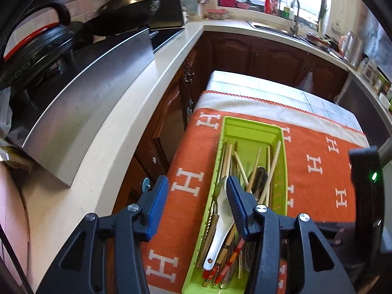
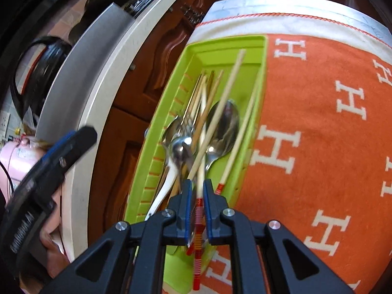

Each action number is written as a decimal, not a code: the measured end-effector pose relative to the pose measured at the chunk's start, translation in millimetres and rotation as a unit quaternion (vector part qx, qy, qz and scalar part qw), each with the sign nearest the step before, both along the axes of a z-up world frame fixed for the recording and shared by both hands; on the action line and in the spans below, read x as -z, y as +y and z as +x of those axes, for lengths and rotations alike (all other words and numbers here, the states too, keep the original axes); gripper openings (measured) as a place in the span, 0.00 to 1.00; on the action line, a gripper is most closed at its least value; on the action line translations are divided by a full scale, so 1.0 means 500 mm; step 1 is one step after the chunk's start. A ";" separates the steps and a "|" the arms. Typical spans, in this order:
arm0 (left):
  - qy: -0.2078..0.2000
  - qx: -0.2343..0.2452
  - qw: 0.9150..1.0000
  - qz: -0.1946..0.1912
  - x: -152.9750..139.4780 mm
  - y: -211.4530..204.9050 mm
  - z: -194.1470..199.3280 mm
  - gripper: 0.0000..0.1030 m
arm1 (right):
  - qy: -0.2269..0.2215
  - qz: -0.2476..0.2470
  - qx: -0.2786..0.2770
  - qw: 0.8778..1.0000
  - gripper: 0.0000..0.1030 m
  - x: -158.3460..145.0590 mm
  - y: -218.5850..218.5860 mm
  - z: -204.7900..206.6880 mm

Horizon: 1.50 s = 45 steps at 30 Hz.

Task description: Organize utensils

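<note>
1. as the right gripper (image 2: 197,191) is nearly closed on a pair of chopsticks (image 2: 199,147) at their red-banded ends, the step in hand looks like laying them into the green tray (image 2: 263,56); one stick runs straight ahead and the other slants right, so the pair is crossed in the grip.
2. the tray lies lengthwise on an orange cloth (image 2: 306,122) patterned with white letters, its far end bare, its near part piled with loose chopsticks, metal spoons (image 2: 224,125) and a white ceramic spoon (image 1: 220,227).
3. to do this well, i would bring the tips low over the bare green floor along the right wall, line the sticks up with the tray's long side, and ease the grip only once they lie flat, so that neither one rolls onto the spoons or tips over the rim.
4. the left gripper (image 1: 197,205) hangs over the tray's near left edge, about half open with nothing between its blue pads (image 1: 156,210); its right finger stands over the white spoon. it is best kept clear of the drop.
5. beyond the cloth, a white countertop (image 1: 117,127) runs along the left above brown cabinet doors (image 1: 245,51).
</note>
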<state>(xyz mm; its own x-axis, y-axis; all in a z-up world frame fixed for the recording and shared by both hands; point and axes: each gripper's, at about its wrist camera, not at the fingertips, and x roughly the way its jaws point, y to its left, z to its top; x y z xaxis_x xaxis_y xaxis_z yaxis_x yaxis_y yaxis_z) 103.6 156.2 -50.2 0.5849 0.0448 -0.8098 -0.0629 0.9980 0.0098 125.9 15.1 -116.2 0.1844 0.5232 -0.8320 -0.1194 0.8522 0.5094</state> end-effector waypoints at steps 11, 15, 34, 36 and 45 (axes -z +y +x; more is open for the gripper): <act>-0.002 0.003 1.000 -0.005 -0.004 -0.009 -0.012 0.55 | 0.017 0.041 -0.013 0.999 0.18 0.007 0.015 -0.010; -0.005 0.012 1.000 -0.006 -0.009 -0.028 -0.020 0.64 | -0.011 0.035 -0.003 0.999 0.18 -0.020 -0.017 -0.019; -0.023 0.077 0.996 -0.030 -0.064 -0.129 -0.066 0.84 | -0.138 -0.033 0.040 0.989 0.18 -0.150 -0.149 -0.098; -0.021 0.092 0.995 -0.035 -0.072 -0.155 -0.077 0.91 | -0.154 -0.050 0.041 0.986 0.18 -0.167 -0.163 -0.114; -0.043 0.124 0.990 -0.042 -0.110 -0.247 -0.123 0.99 | -0.199 -0.121 0.076 0.969 0.35 -0.235 -0.254 -0.190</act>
